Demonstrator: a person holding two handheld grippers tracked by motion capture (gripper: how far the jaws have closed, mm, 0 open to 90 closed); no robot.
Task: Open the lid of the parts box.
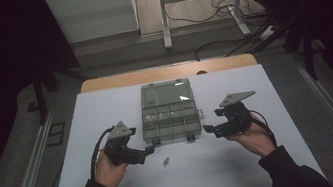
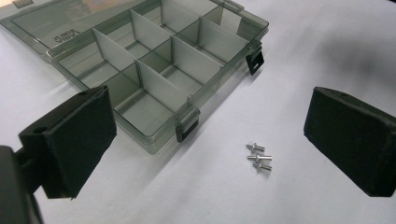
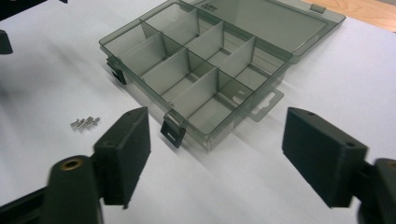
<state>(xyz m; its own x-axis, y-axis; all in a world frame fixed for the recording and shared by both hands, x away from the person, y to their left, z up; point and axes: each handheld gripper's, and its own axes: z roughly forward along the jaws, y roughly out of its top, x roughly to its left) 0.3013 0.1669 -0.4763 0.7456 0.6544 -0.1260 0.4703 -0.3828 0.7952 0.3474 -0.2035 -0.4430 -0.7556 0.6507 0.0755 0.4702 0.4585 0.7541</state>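
Now the organizer box (image 1: 170,118) lies lid-open (long axis crosswise) — left gripper (image 1: 149,150) and right gripper (image 1: 209,129) released, jaws empty.

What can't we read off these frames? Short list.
- Small silver screws: the heap overlaps in the left gripper view and is a speck in the high view, so the count is unclear.
- Embossed lettering on the open lid of the smoky clear plastic compartment box: too small to read.
- Left tool: its body is cut off by the bottom edge of its own view.
- Right tool: near parts blurred in its own view.
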